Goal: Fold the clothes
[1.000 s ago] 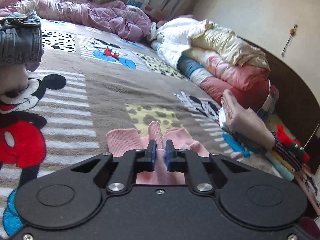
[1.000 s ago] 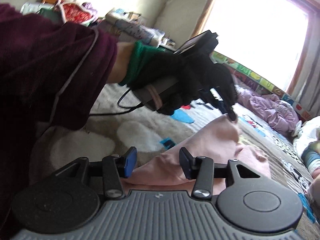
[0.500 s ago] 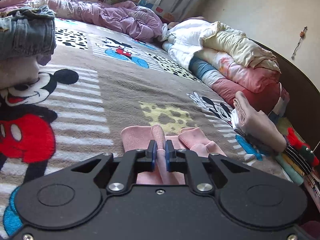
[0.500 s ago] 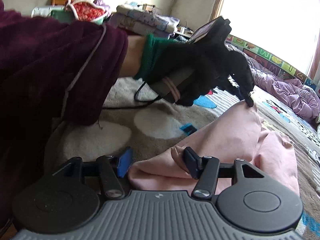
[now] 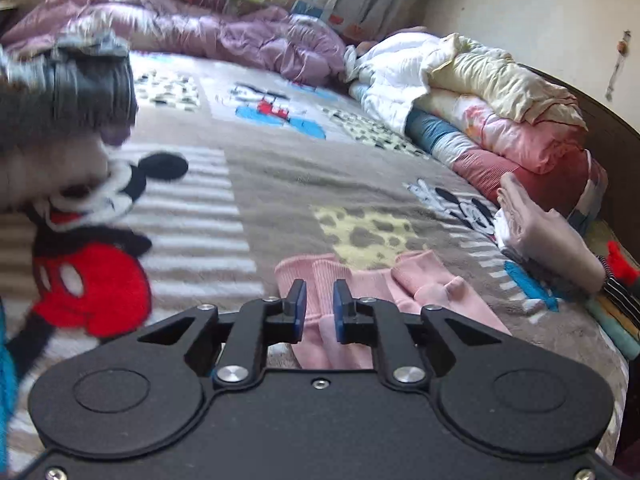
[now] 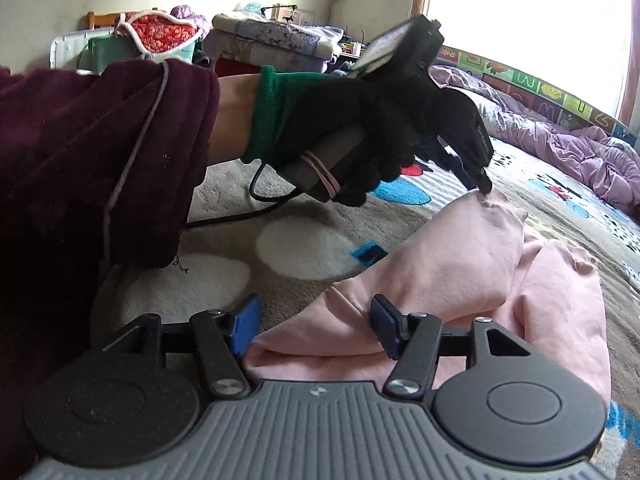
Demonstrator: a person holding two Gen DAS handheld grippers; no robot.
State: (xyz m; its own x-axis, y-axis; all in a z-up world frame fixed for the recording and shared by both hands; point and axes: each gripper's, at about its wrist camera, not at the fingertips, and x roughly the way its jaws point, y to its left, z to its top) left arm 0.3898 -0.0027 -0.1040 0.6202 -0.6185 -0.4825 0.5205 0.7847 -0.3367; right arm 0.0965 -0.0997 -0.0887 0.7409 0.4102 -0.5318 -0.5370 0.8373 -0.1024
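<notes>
A pink garment (image 6: 460, 264) with ribbed cuffs (image 5: 308, 276) lies rumpled on the cartoon-print blanket (image 5: 280, 176). My left gripper (image 5: 319, 292) hovers over one cuff, and its jaws are opening. A ridge of pink cloth sits between the blue pads (image 5: 299, 308), and they no longer pinch it. In the right wrist view a black-gloved hand (image 6: 360, 128) holds that left gripper (image 6: 482, 184), tip at the garment's far cuff. My right gripper (image 6: 316, 312) stands at the garment's near edge. Its jaws are opening wide, with a pink fold lying loose between them.
Folded denim (image 5: 80, 80) sits blurred at the upper left. A purple duvet (image 5: 240, 36) lies along the far side of the bed, with stacked quilts (image 5: 500, 120) and a folded beige garment (image 5: 548, 240) on the right. A dark red sleeve (image 6: 80, 160) fills the right wrist view's left side.
The left jaws have parted, and the pink ridge they pinched has sunk toward the blanket. The right jaws have spread wider, off the pink fold. The left view has swung slightly.
</notes>
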